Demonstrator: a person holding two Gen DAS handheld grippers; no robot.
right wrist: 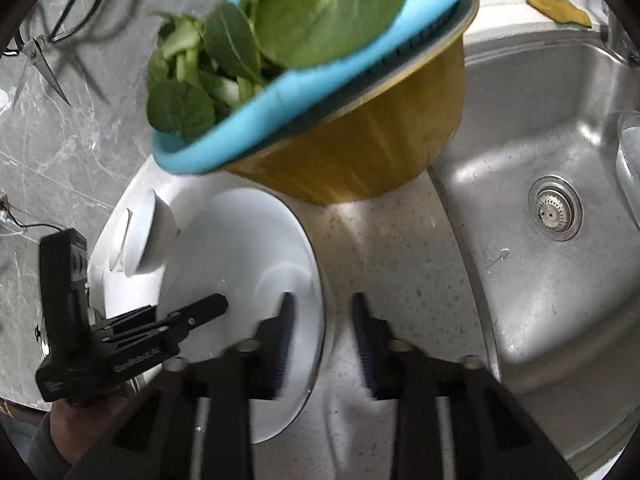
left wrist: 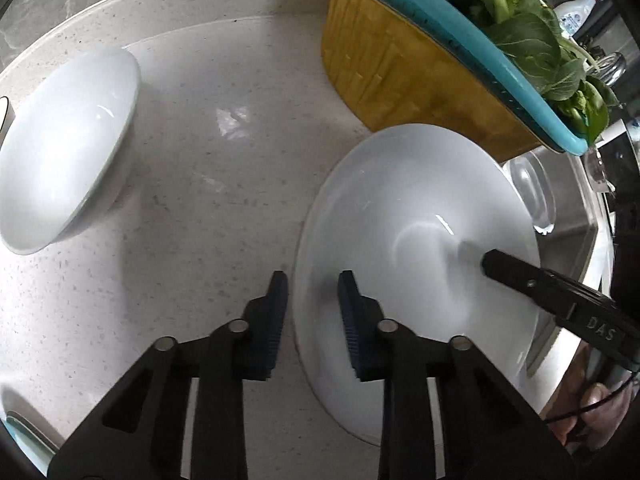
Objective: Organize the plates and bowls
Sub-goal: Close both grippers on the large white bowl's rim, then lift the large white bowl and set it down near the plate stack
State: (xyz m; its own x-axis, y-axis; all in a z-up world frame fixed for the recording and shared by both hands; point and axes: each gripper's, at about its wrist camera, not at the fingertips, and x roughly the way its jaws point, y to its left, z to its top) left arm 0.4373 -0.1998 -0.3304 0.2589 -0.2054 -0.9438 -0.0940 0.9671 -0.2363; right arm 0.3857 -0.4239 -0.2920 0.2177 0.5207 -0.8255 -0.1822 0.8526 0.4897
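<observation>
A wide white plate (left wrist: 400, 208) lies on the speckled counter (left wrist: 208, 168) by the sink. My left gripper (left wrist: 314, 292) straddles the plate's left rim, jaws narrow, one pad outside the edge and one on the inner face, shut on it. My right gripper (right wrist: 322, 312) sits astride the opposite rim of the plate (right wrist: 240, 240), its blurred jaws drawn in on that rim. One of the right gripper's fingers (left wrist: 512, 272) reaches over the plate's well. A white bowl (left wrist: 68, 148) stands apart at the left, beyond the plate (right wrist: 152, 240).
A yellow basin (left wrist: 400, 60) holding a blue colander of leafy greens (right wrist: 300, 20) stands just behind the plate. The steel sink (right wrist: 540, 280) opens on the right, with a clear glass (right wrist: 628, 152) in it. Scissors (right wrist: 48, 40) lie on the marble far left.
</observation>
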